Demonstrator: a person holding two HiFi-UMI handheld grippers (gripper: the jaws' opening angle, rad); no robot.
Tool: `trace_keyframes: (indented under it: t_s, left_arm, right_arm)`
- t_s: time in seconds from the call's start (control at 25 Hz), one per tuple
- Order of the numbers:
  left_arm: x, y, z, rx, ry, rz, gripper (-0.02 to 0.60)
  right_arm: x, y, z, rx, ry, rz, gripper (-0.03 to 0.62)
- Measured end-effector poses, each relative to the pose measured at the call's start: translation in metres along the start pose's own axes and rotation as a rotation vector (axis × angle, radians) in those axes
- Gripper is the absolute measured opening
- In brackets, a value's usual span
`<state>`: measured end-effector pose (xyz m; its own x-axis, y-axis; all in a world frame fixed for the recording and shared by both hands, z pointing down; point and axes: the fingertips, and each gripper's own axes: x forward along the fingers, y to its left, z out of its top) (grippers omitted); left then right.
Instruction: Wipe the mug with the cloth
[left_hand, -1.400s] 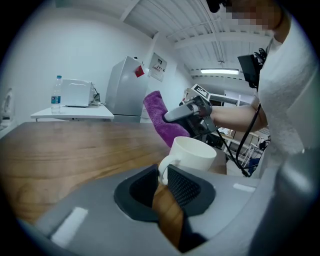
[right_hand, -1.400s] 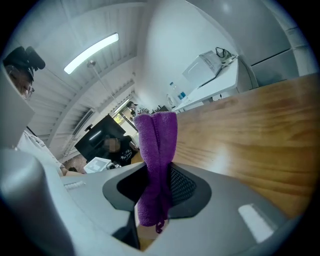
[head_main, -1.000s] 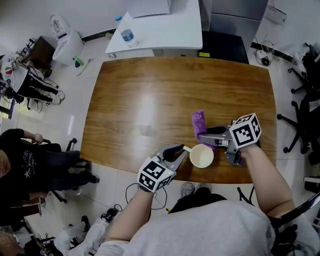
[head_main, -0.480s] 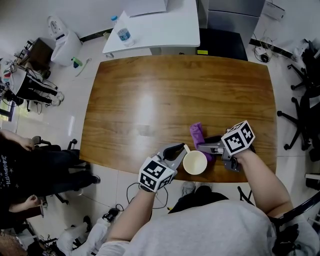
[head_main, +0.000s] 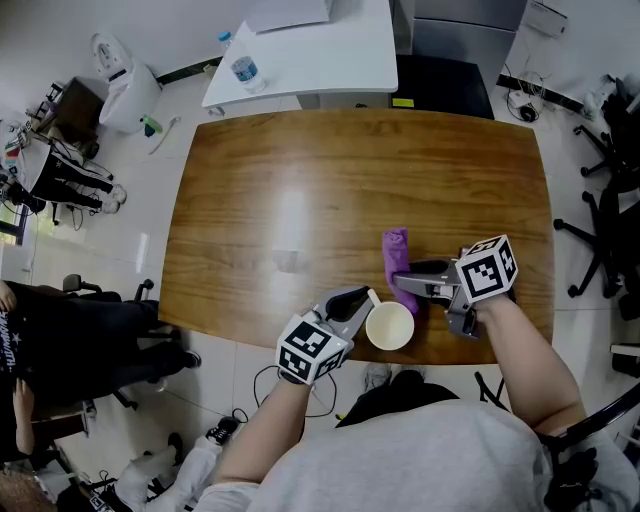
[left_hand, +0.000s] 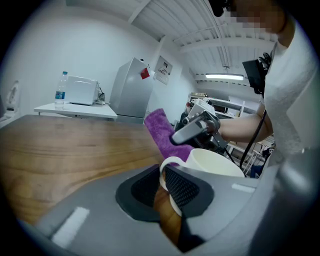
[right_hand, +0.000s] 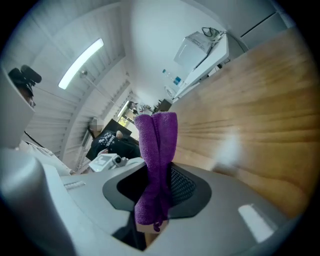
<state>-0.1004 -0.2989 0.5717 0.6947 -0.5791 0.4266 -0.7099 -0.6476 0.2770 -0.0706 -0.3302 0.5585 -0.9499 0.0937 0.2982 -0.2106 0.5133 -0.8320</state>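
A cream mug (head_main: 390, 326) stands open side up near the wooden table's (head_main: 300, 200) front edge. My left gripper (head_main: 362, 304) is shut on its handle; in the left gripper view the handle (left_hand: 166, 166) sits pinched between the pads. A purple cloth (head_main: 397, 256) hangs as a folded strip from my right gripper (head_main: 407, 284), just right of and behind the mug, apart from it. In the right gripper view the cloth (right_hand: 158, 150) runs up between the shut jaws. The left gripper view shows the cloth (left_hand: 161, 131) and right gripper (left_hand: 196, 129) right behind the mug (left_hand: 212, 161).
A white side table (head_main: 310, 55) with a water bottle (head_main: 243, 70) stands behind the wooden table. A white appliance (head_main: 130, 90) sits on the floor at left. Office chairs (head_main: 610, 230) stand at right, and a person in black (head_main: 60, 330) at left.
My right gripper carried the cloth in close to the mug, then drew back a little to the right. The mug shifted slightly left and nearer in the left gripper.
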Motion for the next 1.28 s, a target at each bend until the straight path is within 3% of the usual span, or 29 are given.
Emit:
trace_keyframes:
  t_s: [0.12, 0.32, 0.52, 1.08, 1.28]
  left_arm:
    - [0.0, 0.0, 0.0, -0.003, -0.001, 0.0, 0.023]
    - [0.0, 0.001, -0.001, -0.001, 0.0, -0.003, 0.023]
    - [0.001, 0.001, -0.001, -0.011, -0.011, -0.002, 0.023]
    - [0.001, 0.003, -0.002, -0.043, -0.031, -0.019, 0.026]
    - [-0.001, 0.008, -0.004, -0.092, -0.036, -0.04, 0.08]
  right_arm:
    - [0.002, 0.016, 0.014, -0.004, -0.033, 0.067, 0.121]
    - [0.012, 0.022, 0.008, 0.015, 0.001, 0.12, 0.121]
    - [0.017, 0.014, -0.004, 0.061, 0.02, 0.117, 0.121]
    - [0.022, -0.027, -0.033, -0.045, 0.155, -0.183, 0.121]
    - [0.017, -0.031, -0.034, -0.107, 0.136, -0.318, 0.121]
